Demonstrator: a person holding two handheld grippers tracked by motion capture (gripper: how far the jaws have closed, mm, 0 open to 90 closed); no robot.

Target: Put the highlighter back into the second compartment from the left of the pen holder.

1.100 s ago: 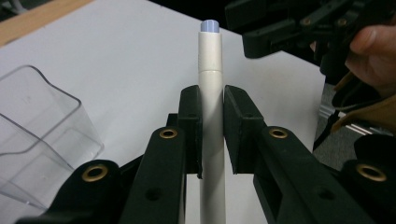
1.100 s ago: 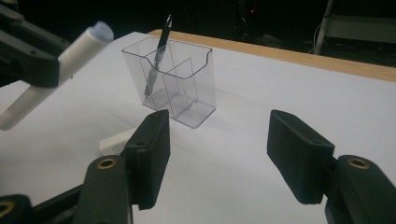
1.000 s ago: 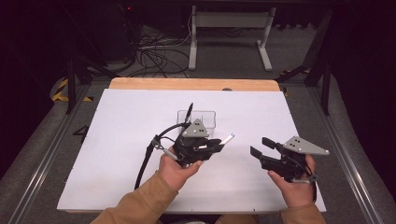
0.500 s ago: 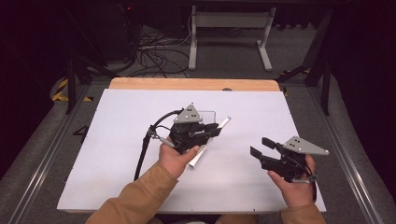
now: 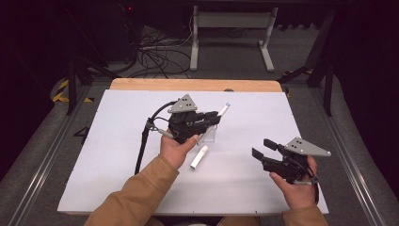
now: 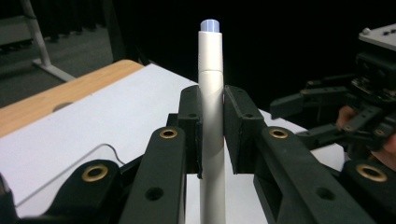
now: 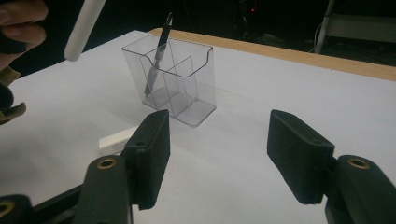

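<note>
Lifted up and carried toward the far side of the surface [image 5: 117,155] since the earlier frame, the left gripper [image 5: 214,118] has its jaws clamped on a white marker [image 6: 210,116], held above the clear plastic organizer [image 7: 170,79]. A white cap [image 5: 198,157] lies nearby. The right gripper [image 5: 263,148] hovers with its jaws apart, holding nothing.

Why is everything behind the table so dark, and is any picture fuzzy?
High view: light falls on the white table, the room behind stays dim. Left gripper view: the white pen is sharp, the background black. Right gripper view: the clear holder is sharp, the near jaws slightly soft.
</note>
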